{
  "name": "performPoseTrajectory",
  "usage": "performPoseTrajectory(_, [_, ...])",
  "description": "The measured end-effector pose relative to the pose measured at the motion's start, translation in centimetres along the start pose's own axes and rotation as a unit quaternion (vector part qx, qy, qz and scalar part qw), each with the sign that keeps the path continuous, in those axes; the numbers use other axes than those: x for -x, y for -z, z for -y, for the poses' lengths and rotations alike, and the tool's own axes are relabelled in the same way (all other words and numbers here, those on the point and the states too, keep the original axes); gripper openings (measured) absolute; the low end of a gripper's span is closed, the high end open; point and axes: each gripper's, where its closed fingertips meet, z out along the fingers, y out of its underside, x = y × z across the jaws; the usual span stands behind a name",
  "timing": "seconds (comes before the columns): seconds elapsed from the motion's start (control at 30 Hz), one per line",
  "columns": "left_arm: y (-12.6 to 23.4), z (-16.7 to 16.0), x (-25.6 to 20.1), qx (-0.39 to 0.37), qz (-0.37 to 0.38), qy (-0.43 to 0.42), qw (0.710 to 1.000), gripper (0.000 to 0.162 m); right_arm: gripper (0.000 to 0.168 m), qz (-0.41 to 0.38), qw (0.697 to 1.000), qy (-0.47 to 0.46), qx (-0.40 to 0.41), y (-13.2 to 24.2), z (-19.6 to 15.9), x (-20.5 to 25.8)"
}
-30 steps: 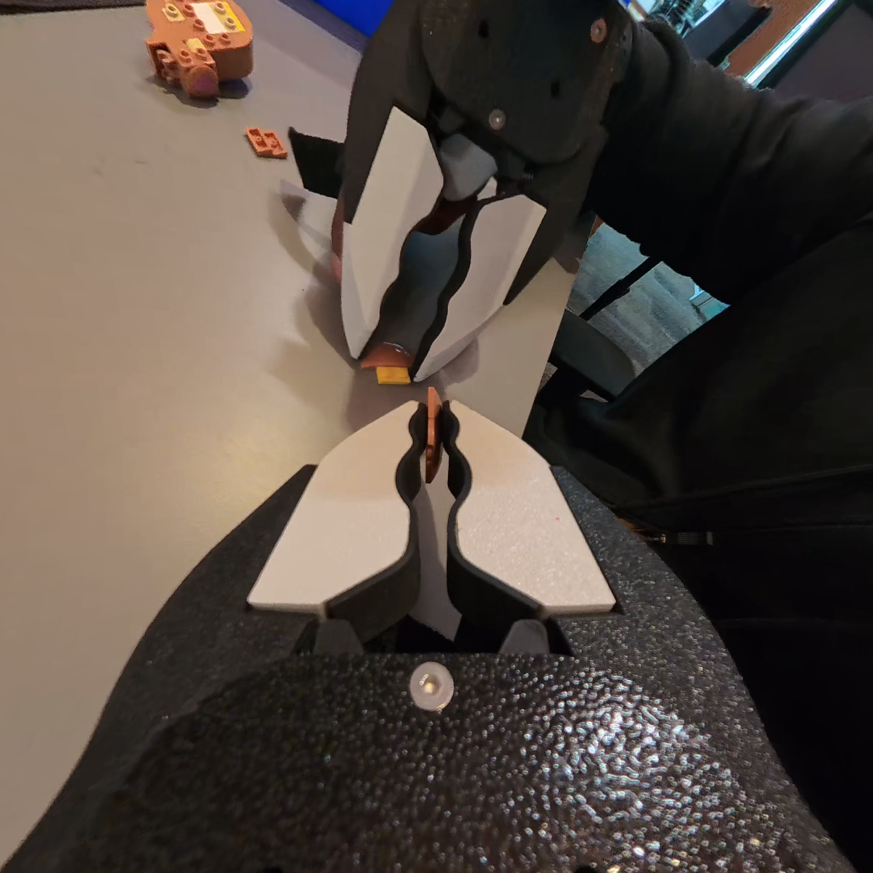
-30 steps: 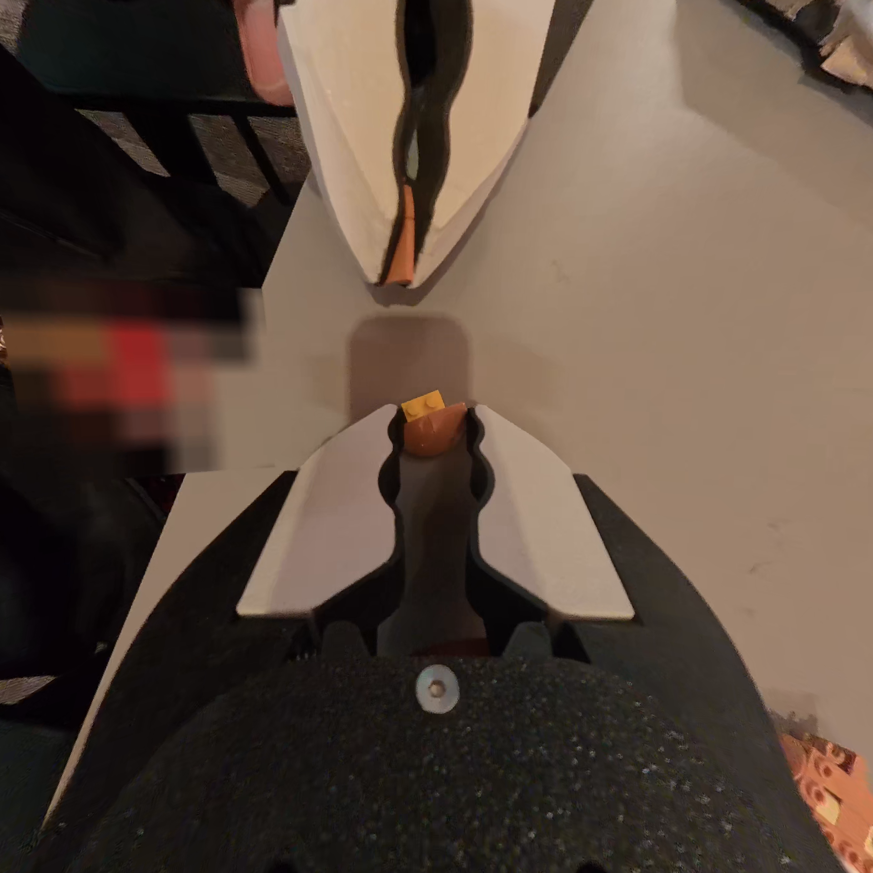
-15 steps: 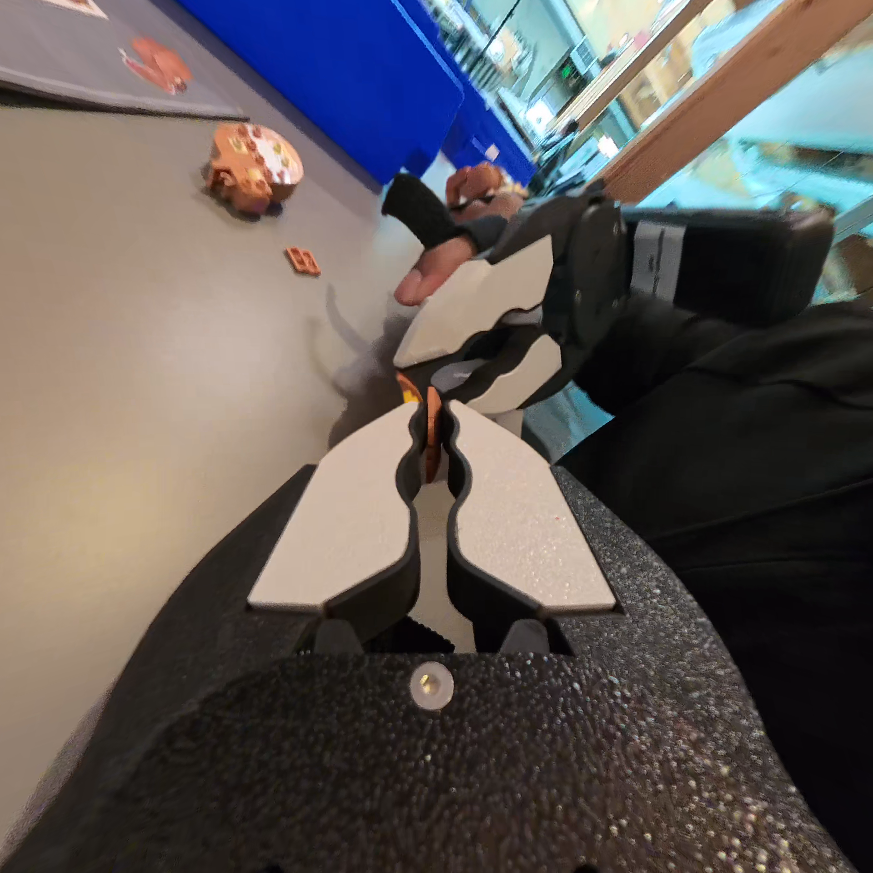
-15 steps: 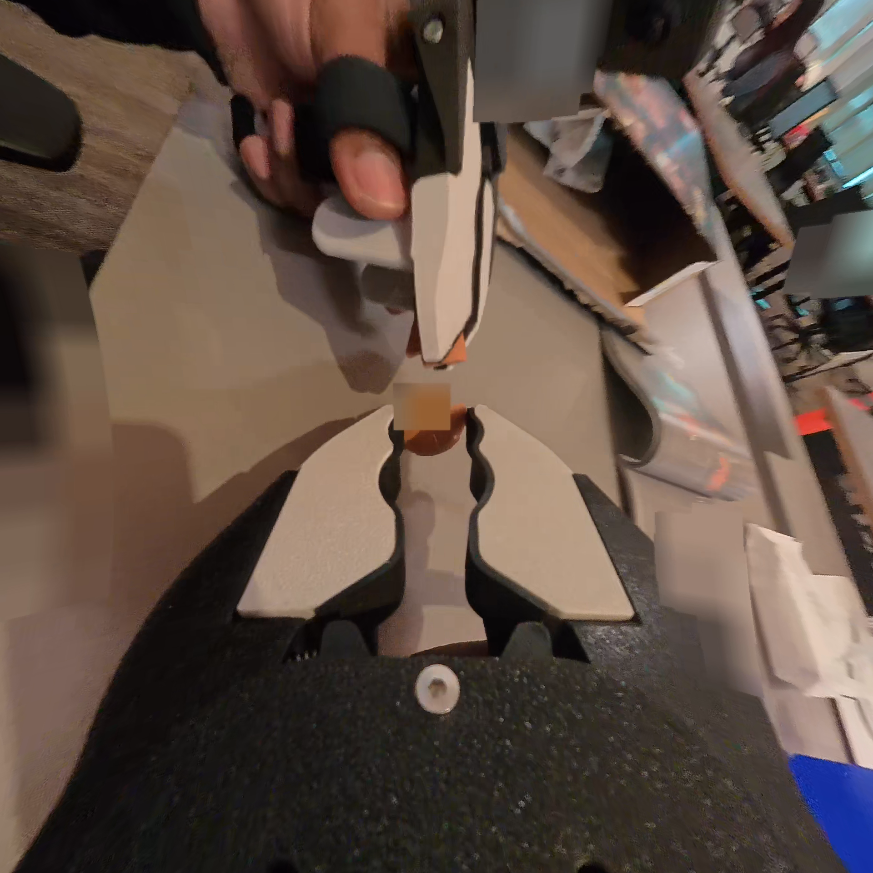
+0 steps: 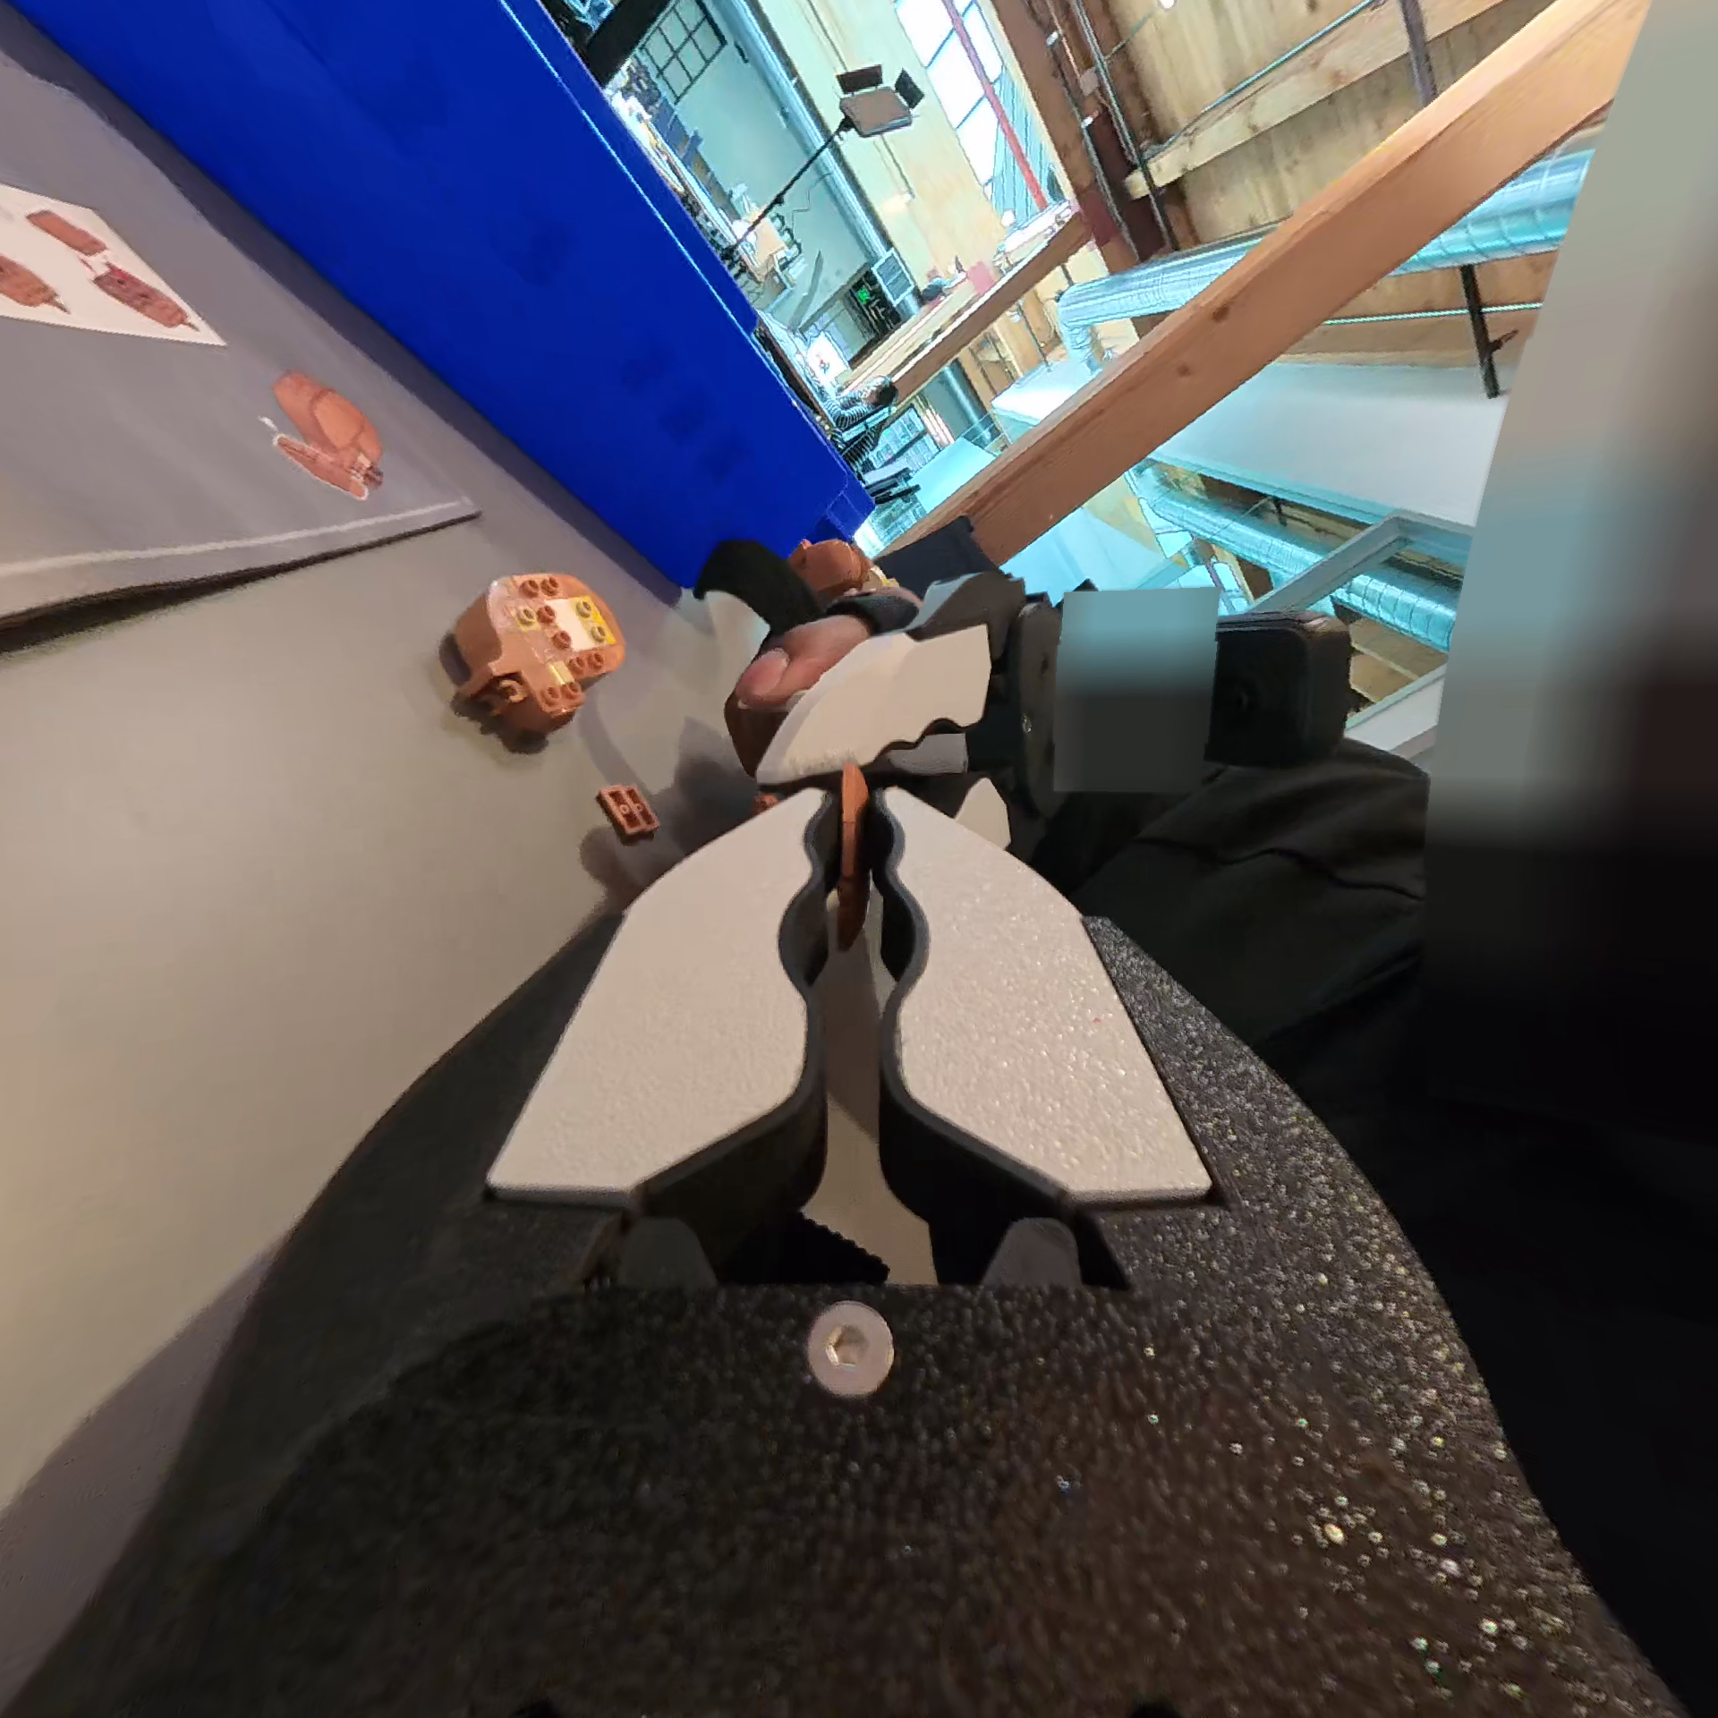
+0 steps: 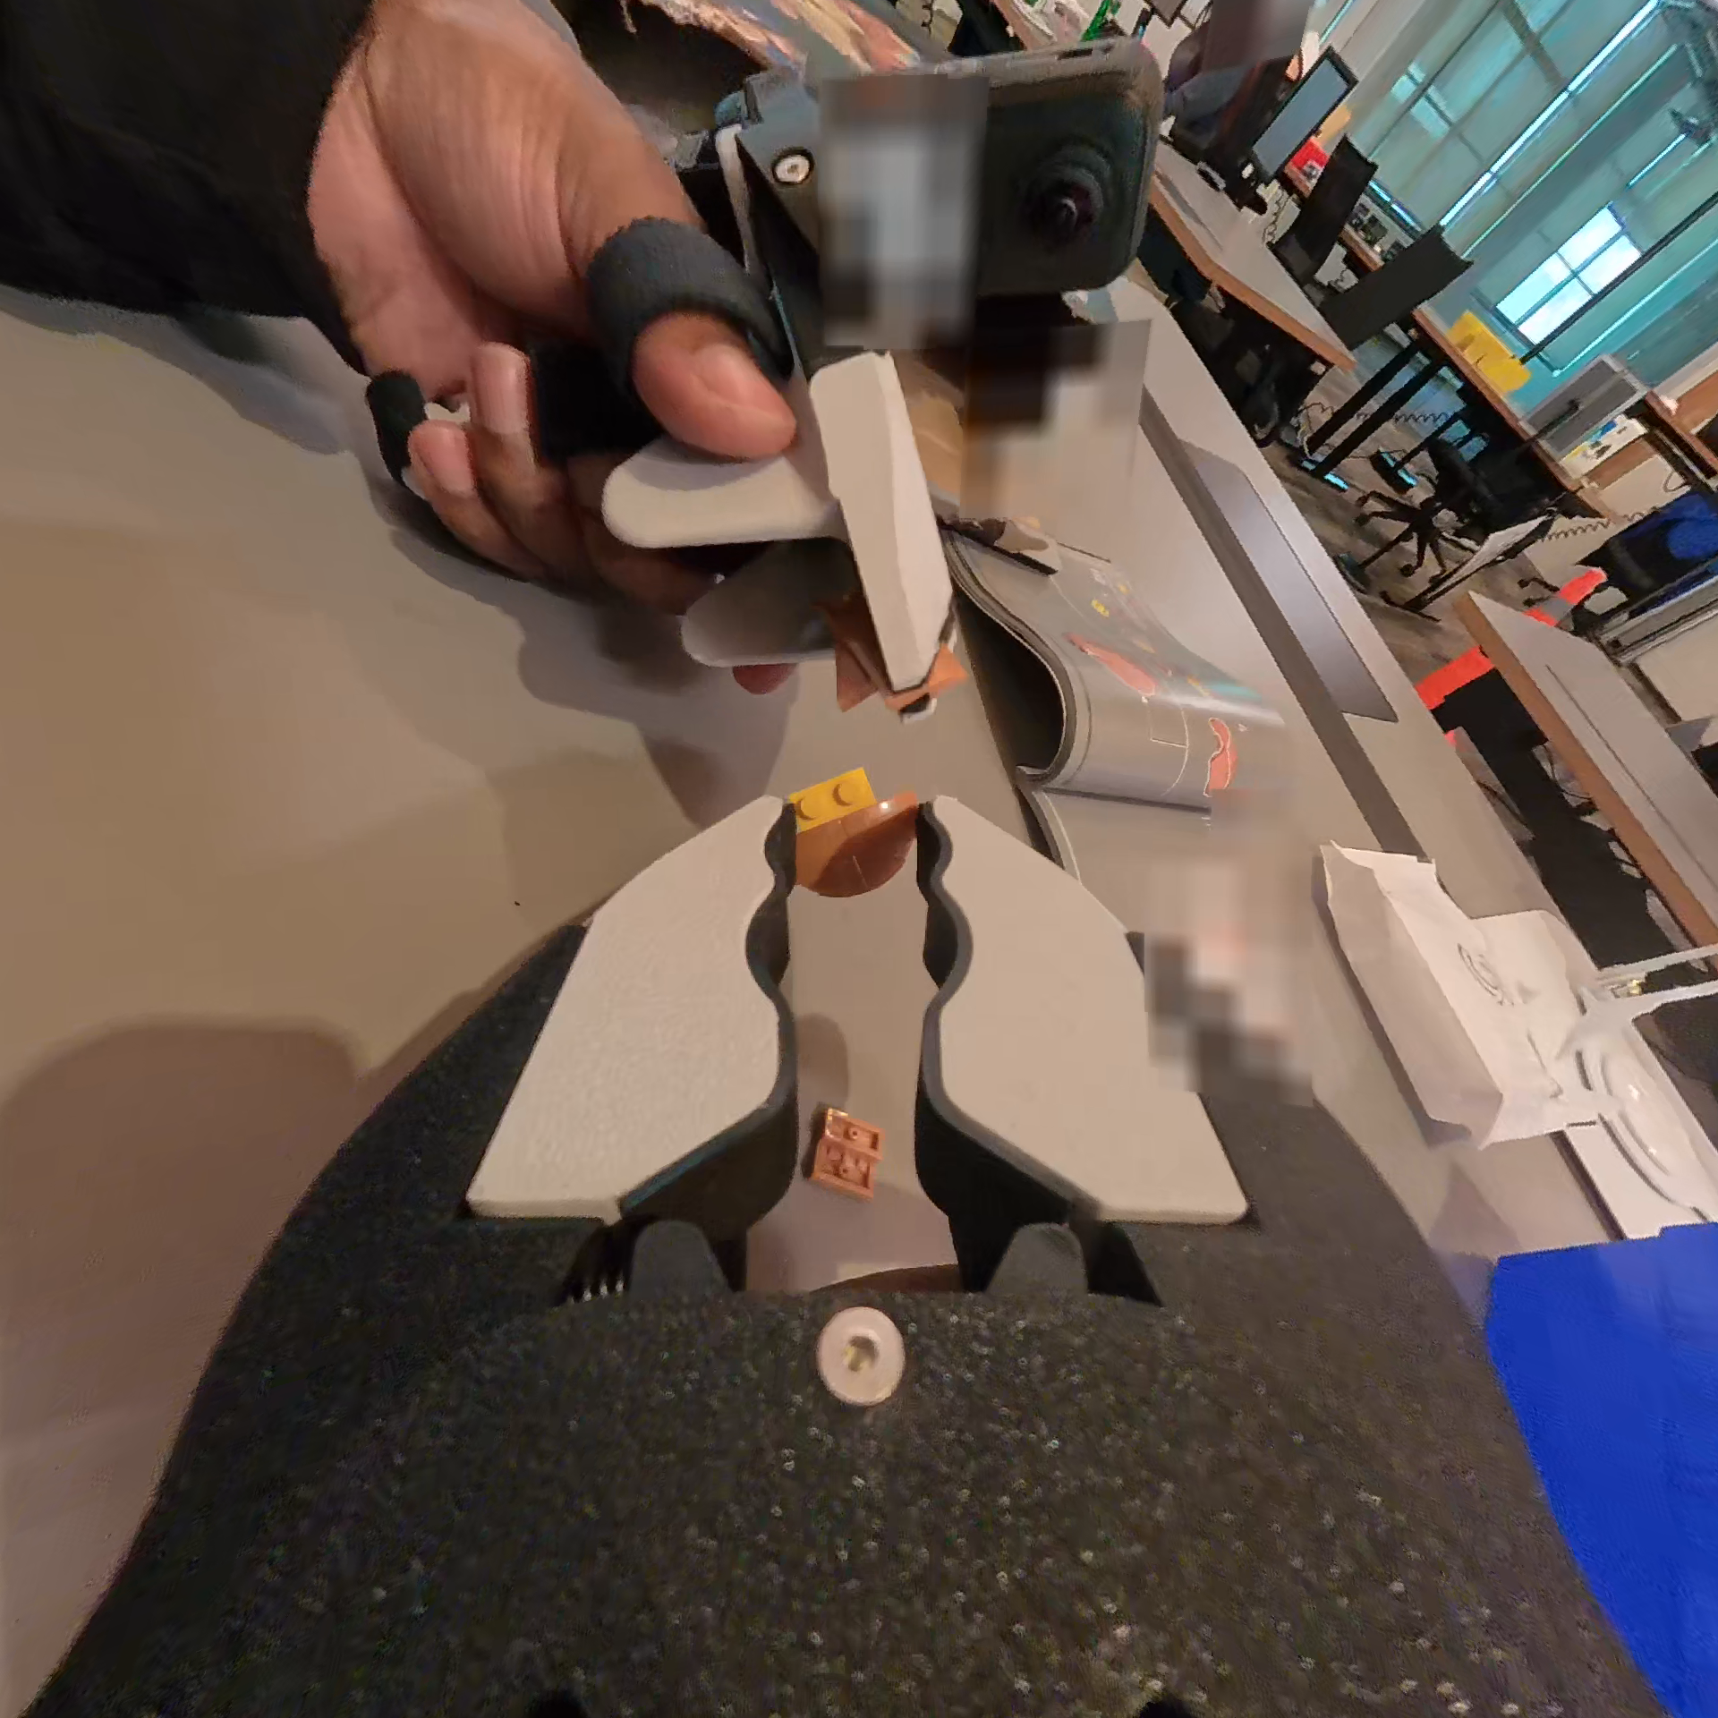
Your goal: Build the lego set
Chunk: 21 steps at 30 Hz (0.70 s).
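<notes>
Gripping one thin brown plate edge-on, the left gripper faces the right gripper, clamped on one brown-and-yellow piece; one loose brown plate lies on the table.

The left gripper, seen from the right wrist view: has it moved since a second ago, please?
Yes. The left gripper has lifted off the grey table.

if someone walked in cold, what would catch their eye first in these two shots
The two grippers held tip to tip above the grey table: the right gripper clamps a brown rounded piece with a yellow brick, and the left gripper pinches a thin brown plate. Farther back sits a half-built brown model.
</notes>
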Motion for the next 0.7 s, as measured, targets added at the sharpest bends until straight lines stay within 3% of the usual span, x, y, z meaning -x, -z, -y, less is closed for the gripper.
performPoseTrajectory(0.7, [-0.5,-0.7,1.2,0.03,0.065,-0.05,0.996,0.005,0.024,-0.05,0.998,0.034,0.007,0.1,0.0,-0.6])
